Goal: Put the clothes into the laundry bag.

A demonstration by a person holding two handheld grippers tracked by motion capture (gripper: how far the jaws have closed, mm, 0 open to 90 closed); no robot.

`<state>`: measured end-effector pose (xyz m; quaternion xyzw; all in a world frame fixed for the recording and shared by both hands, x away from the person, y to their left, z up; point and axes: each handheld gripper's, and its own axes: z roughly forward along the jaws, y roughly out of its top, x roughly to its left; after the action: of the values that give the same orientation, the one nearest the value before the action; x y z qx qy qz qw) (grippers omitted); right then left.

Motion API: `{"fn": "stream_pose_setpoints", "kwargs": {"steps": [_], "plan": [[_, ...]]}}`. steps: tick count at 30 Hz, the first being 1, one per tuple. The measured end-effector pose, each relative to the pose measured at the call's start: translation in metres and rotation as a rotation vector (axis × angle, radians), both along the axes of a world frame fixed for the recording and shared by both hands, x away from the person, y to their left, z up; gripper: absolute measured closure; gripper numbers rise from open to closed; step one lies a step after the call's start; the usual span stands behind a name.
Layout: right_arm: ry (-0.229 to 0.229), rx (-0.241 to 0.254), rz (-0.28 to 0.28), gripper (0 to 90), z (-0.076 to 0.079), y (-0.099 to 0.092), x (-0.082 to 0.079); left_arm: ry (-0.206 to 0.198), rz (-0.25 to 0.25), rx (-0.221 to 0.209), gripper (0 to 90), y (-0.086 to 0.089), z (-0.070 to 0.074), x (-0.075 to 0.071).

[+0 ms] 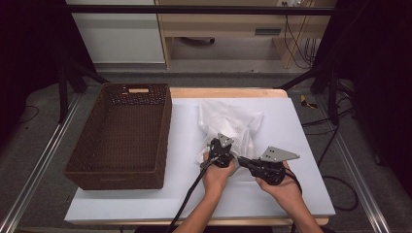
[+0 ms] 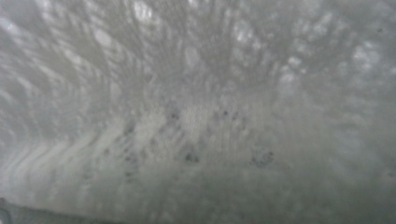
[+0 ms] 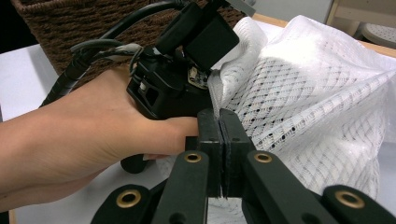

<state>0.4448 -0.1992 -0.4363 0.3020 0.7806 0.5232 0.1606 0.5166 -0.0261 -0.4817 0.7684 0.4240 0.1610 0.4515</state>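
A brown woven basket (image 1: 121,138) waits empty at the bench's (image 1: 291,194) left. Beside it, mid-bench, lies our white mesh cloth (image 1: 228,124). Left tongs (image 1: 219,151), closed, press into it; right tongs (image 3: 220,140), closed, seem to nip its edge, likely for lifting.

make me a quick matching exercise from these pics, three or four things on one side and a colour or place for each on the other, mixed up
Things:
1. basket
2. mesh cloth
3. right tongs
4. table top

Descriptions:
a. white, bunched up at the table's middle
b. pale flat surface beneath everything
c. dark brown, woven, at the left
d. black, jaws shut together

Pairs: 1-c, 2-a, 3-d, 4-b
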Motion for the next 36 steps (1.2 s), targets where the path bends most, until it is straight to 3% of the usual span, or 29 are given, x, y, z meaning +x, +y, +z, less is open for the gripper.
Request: {"fn": "stream_pose_setpoints", "kwargs": {"steps": [14, 25, 27, 36], "plan": [[-0.009, 0.002, 0.002, 89.6, 0.000, 0.002, -0.001, -0.010, -0.010, 0.005, 90.0, 0.009, 0.004, -0.005], [-0.016, 0.002, 0.007, 89.6, 0.001, 0.003, 0.000, -0.001, 0.010, -0.002, 90.0, 0.011, 0.001, 0.001], [-0.014, 0.001, 0.005, 89.6, 0.000, 0.003, 0.000, -0.015, 0.004, 0.015, 90.0, 0.013, 0.002, -0.002], [-0.013, 0.008, 0.002, 89.6, 0.001, 0.004, 0.003, -0.011, 0.005, -0.019, 90.0, 0.051, 0.013, -0.037]]}}
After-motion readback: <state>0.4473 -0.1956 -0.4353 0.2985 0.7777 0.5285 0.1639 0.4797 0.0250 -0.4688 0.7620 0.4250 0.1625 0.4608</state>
